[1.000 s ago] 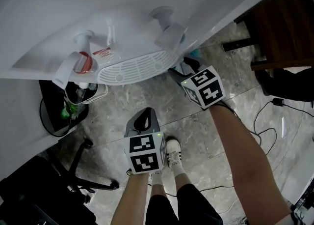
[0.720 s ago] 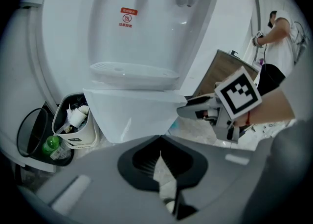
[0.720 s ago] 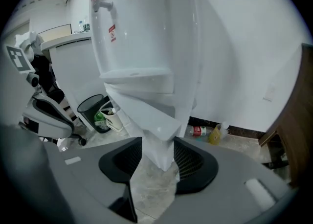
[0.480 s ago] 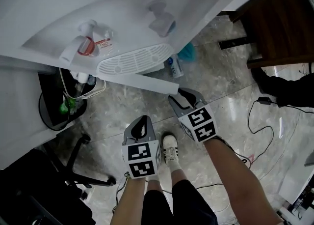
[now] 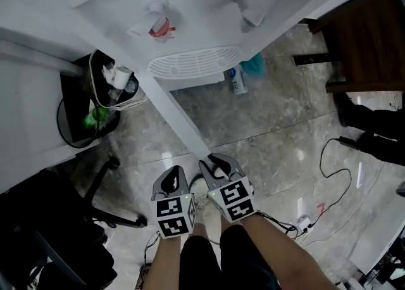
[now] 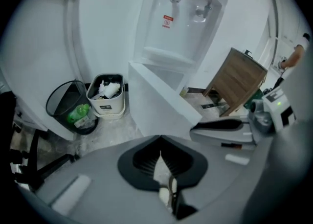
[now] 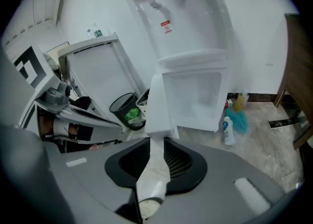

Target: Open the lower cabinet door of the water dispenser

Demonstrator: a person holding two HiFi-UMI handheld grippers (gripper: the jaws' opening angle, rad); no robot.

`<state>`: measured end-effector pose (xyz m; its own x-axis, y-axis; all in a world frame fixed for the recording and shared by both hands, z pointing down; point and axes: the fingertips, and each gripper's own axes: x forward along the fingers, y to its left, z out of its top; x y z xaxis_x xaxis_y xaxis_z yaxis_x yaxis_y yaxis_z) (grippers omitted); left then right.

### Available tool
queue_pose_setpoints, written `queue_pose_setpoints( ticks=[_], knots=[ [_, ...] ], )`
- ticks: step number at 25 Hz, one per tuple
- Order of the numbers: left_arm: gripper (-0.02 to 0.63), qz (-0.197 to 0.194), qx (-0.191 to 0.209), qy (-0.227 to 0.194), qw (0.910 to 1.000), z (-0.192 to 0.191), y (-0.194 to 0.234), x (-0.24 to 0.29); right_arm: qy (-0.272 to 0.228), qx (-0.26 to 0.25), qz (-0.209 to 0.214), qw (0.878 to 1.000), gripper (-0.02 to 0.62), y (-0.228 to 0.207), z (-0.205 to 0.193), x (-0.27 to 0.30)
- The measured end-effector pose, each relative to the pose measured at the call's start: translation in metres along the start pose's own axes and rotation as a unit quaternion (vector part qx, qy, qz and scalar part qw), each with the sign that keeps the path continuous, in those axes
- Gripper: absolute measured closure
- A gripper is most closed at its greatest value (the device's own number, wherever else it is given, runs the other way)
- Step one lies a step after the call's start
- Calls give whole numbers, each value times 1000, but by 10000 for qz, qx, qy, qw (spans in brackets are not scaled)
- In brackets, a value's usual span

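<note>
Grey marble floor [image 5: 278, 137] gleams under the light. Dark wooden cabinet [image 5: 364, 35] on the right, black bin [image 5: 76, 121] on the left. White wall [image 6: 107, 22] behind.

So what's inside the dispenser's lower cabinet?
Bare white walls show inside the lower cabinet; no contents seen. The open door covers its left side.

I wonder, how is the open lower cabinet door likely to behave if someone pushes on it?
The lower cabinet door looks like a thin, stiff panel hinged to the water dispenser, so it would probably swing freely rather than flex. Its glossy white face seems smooth, so contact there might slip.
</note>
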<state>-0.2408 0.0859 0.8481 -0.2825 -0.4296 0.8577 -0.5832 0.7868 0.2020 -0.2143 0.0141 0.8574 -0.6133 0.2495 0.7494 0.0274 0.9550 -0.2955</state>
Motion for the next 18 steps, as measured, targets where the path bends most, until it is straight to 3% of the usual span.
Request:
queue_pose_setpoints(
  ticks=[5,14,18],
  knots=[
    [600,122,-143,55,9998,-26,22,-13,186,118,76,9997,596,43,-7,15],
    [600,251,-502,-1,9984,-37,36,-26,286,54,277,9992,600,62,-6,19],
    [600,163,-426,82,9989,-33,19,-37,319,143,209,9992,600,55,-3,-4]
  ],
)
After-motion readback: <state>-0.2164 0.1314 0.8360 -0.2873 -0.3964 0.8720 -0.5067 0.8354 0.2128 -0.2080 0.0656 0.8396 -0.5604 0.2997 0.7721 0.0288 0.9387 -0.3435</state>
